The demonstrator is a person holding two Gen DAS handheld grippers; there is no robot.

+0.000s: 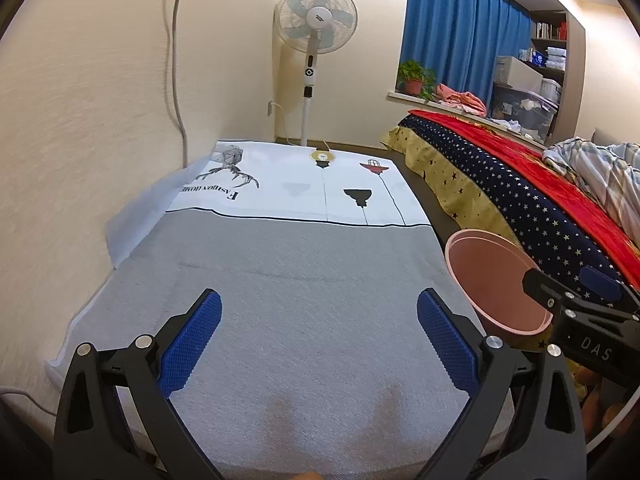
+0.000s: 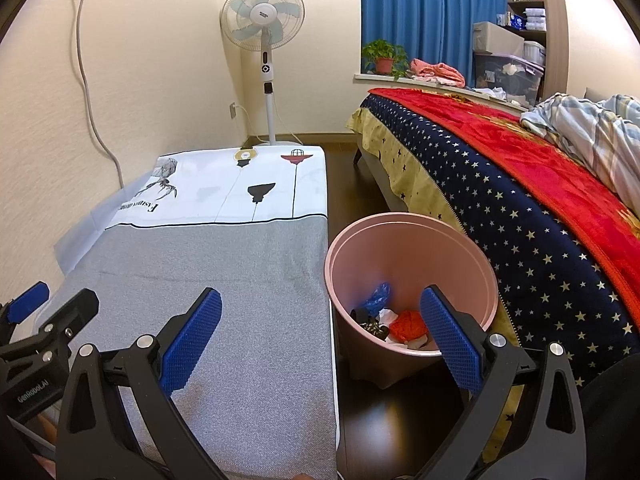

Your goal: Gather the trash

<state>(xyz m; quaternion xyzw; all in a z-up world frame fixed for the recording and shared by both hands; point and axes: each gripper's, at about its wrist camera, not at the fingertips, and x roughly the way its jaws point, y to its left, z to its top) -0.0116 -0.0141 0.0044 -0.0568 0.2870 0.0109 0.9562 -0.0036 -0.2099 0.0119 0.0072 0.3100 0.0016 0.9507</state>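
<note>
The left tongs (image 1: 319, 330) gape wide over the cloth-covered counter (image 1: 304, 280), holding nothing. The right tongs (image 2: 320, 330) are spread just as wide and empty, above the counter's edge. The trash (image 2: 394, 322) lies in the pink bin (image 2: 360, 248) on the floor between counter and bed (image 2: 520, 184).

A low bench (image 2: 256, 280) stands along the wall, draped with a cloth (image 1: 288, 280) that is grey near the cameras and white with printed figures at the far end. On the dark floor (image 2: 380, 408), between bench and bed (image 2: 520, 184), stands a pink bin (image 2: 404, 248) holding crumpled trash (image 2: 406, 326). A pedestal fan (image 2: 262, 16) stands beyond the bench.
</note>
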